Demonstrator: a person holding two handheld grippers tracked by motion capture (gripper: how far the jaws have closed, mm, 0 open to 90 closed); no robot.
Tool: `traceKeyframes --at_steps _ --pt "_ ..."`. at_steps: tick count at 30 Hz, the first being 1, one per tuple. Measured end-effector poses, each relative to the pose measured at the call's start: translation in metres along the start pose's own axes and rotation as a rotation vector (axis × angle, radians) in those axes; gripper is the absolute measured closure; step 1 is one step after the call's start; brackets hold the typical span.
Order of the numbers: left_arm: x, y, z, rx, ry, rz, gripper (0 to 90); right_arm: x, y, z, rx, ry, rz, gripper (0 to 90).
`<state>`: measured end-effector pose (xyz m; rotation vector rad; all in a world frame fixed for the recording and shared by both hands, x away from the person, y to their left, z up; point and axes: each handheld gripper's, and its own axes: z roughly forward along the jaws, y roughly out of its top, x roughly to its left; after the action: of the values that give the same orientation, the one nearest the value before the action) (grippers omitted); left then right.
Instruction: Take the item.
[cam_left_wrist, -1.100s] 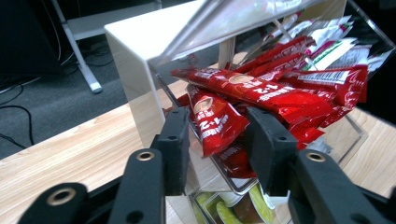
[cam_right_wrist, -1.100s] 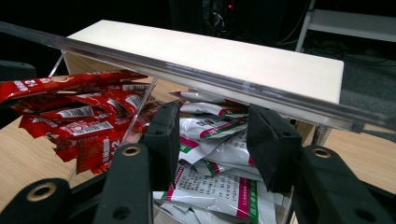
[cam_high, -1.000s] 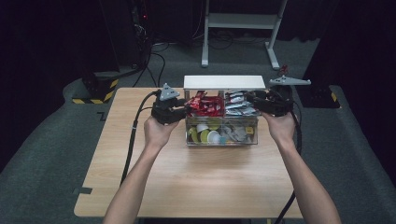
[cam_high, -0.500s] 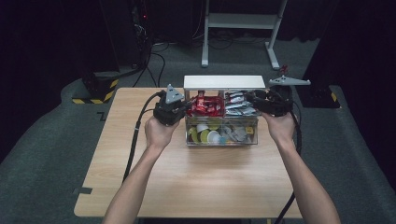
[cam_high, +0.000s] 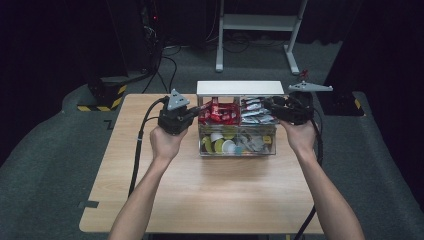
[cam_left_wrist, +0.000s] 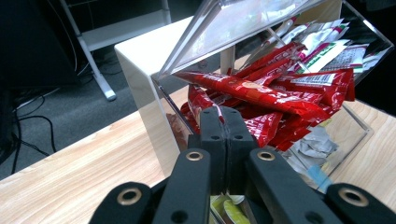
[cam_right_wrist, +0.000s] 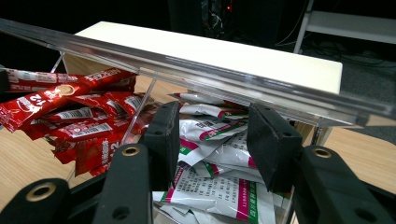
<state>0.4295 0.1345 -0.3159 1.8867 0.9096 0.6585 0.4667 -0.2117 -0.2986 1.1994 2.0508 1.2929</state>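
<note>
Compared with a second ago, the jaws of the left gripper (cam_left_wrist: 226, 122) are now pressed together; they have just been closing, and a red sachet (cam_left_wrist: 261, 125) is seen right at their tips (whether it is pinched cannot be told). The right gripper (cam_right_wrist: 215, 140) is kept in place with its jaws partly spread above the white sachets (cam_right_wrist: 219, 191). The red sachets are piled in the far left compartment of the clear acrylic organiser box (cam_high: 237, 149), their long axes running mostly left to right.
</note>
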Motion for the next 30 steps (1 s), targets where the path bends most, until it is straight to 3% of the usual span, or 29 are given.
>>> traceKeyframes --at_steps 8,14,30 --pt "0.003 0.001 -0.008 -0.013 0.021 -0.008 89.7 0.0 0.0 0.0 -0.002 -0.002 0.002 54.5" --pt "0.004 0.0 -0.014 -0.043 0.015 -0.044 89.8 0.0 0.0 0.0 -0.006 0.002 0.007 54.6" --pt "0.003 0.002 -0.034 -0.07 0.034 -0.03 90.0 -0.001 0.0 0.001 -0.007 0.002 0.008 54.6"
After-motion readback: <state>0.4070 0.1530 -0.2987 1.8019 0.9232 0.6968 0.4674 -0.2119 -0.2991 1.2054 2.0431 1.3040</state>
